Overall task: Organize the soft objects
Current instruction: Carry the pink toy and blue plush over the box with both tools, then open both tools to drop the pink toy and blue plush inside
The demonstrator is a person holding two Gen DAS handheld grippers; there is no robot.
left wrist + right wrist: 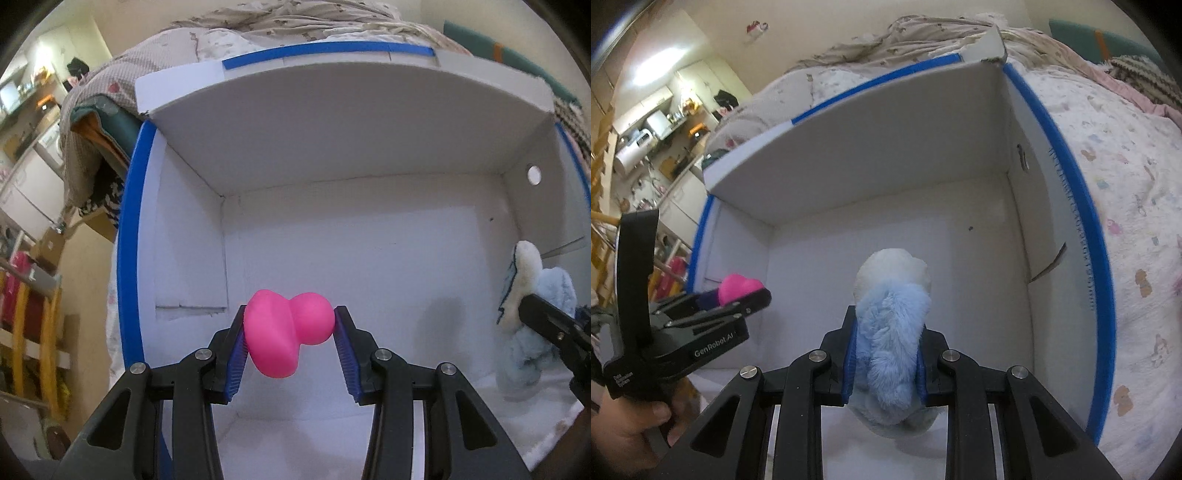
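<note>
Pink toy (286,332): pinched by left gripper (290,345) over white box (332,155), left side. Blue plush (892,332): clamped in right gripper (884,363), right side. Rec: lower both to floor, release w/ gap.

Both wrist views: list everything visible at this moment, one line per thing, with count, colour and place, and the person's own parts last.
box: one, white with blue-taped edges, open toward the cameras, on the bedding.
pink toy: one, bright pink, smooth and rounded, pinched between the left gripper's fingers, over the box's left side.
plush toy: one, light blue and cream, furry, between the right gripper's fingers, on the box's right side.
bedding: one spread, pale with small prints, around and behind the box.
kitchen clutter: several items, mixed colours, far left background, too small to tell.
left gripper: one, black with blue pads.
right gripper: one, black with blue pads.
hand: one, gripping the left gripper's handle.
</note>
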